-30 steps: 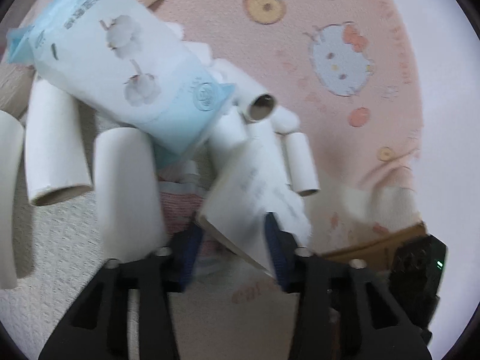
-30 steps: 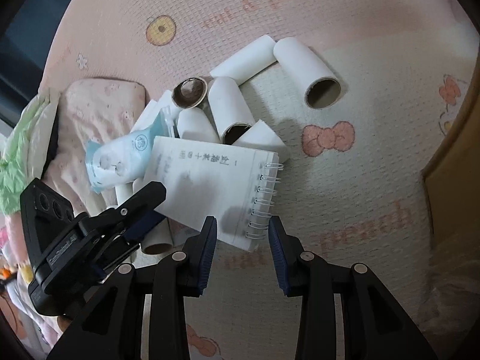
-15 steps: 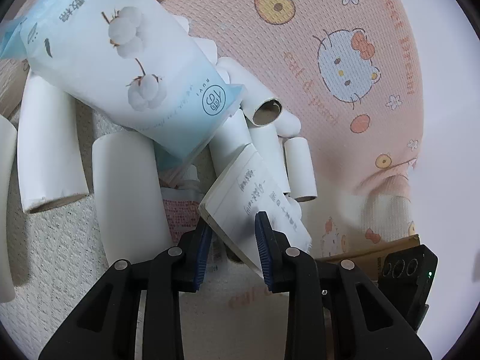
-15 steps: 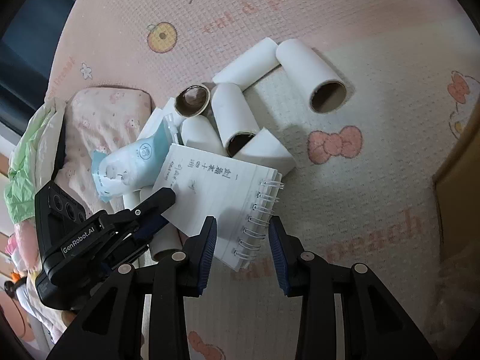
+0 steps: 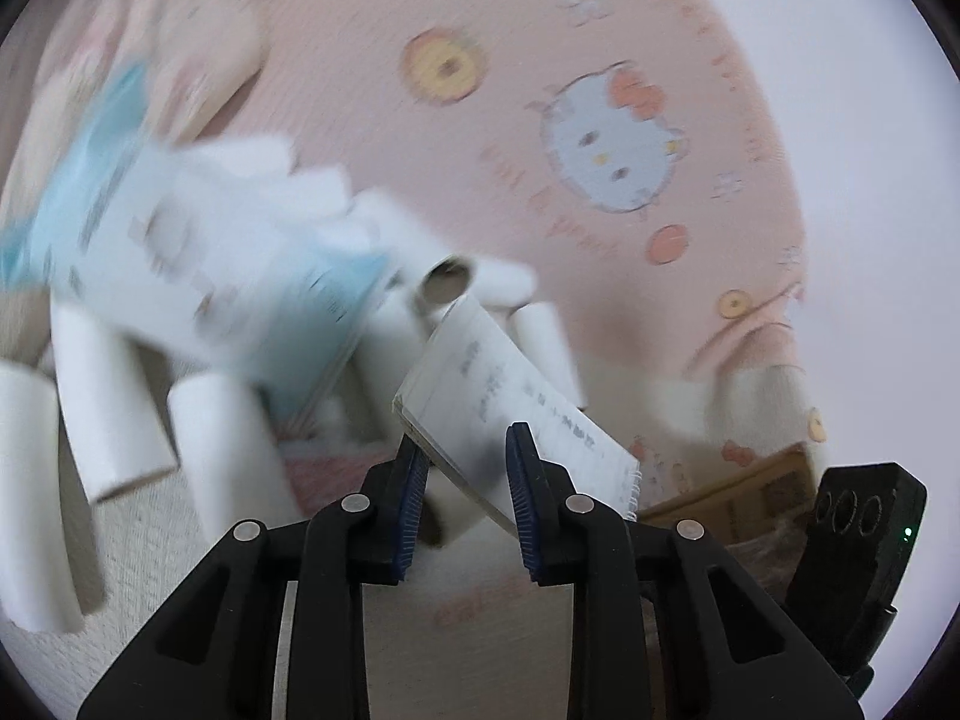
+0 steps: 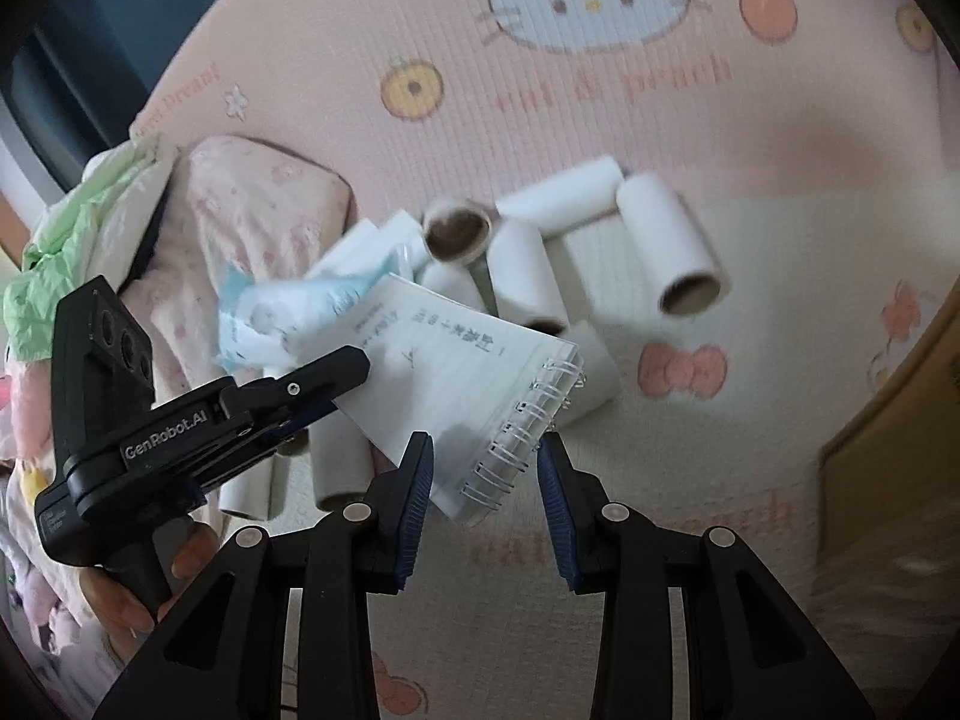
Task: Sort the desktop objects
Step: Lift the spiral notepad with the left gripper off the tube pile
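Left gripper point(image 5: 467, 468) clamped on spiral notebook point(image 6: 456, 384), right gripper point(image 6: 485, 480) wide at its coil (handover likely): closing squarely needed next.

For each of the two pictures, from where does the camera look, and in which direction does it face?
Left wrist view: sits on the left hand-held gripper, looking forward and down at the white spiral-bound notebook it grips; own black fingers show.
Right wrist view: sits on the right hand-held gripper, open, looking down at the same notebook; own fingers, the left hand-held gripper and the person's hand show.
Shared: notebook, white cardboard tubes, pink cartoon-cat mat.
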### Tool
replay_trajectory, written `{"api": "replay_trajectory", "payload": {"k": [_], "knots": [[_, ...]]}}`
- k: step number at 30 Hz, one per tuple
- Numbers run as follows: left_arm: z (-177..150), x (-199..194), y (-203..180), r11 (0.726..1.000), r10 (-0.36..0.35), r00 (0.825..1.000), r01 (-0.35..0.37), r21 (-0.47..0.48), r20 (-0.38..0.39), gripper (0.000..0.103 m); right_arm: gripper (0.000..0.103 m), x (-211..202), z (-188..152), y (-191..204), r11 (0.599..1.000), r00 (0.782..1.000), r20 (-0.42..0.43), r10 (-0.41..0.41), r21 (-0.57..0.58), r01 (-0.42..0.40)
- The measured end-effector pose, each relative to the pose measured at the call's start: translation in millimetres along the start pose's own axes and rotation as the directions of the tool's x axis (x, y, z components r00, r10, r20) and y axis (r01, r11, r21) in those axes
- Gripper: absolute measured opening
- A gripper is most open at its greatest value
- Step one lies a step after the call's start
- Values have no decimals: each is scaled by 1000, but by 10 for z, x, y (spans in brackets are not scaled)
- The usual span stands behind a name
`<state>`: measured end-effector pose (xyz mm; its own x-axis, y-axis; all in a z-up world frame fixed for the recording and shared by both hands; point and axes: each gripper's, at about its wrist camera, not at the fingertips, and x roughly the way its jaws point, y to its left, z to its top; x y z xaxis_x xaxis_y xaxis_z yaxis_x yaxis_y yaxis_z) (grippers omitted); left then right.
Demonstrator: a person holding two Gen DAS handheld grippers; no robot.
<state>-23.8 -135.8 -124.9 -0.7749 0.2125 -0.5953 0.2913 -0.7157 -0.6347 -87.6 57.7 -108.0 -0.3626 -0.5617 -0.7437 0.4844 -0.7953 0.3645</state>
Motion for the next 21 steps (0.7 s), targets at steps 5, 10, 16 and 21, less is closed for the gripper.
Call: {"api": "replay_trajectory", "payload": {"k": [5, 10, 16, 21], "knots": [[166, -201, -218, 997, -82, 996, 81, 14, 37, 30, 33, -337, 136, 115, 999, 995, 102, 2, -34, 2], [247, -363, -492, 989, -135, 988, 131, 65, 69, 30, 33, -646, 238, 182, 999, 985, 169, 22, -36, -16], [259, -392, -760, 975, -203, 978, 197, 107, 45, 30, 33, -975, 214, 228, 996, 975, 218, -44, -64, 59], [233, -366, -1047, 956, -240, 971, 233, 176, 17, 30, 33, -1241, 127, 132, 995, 964, 255, -78, -33, 90]]}}
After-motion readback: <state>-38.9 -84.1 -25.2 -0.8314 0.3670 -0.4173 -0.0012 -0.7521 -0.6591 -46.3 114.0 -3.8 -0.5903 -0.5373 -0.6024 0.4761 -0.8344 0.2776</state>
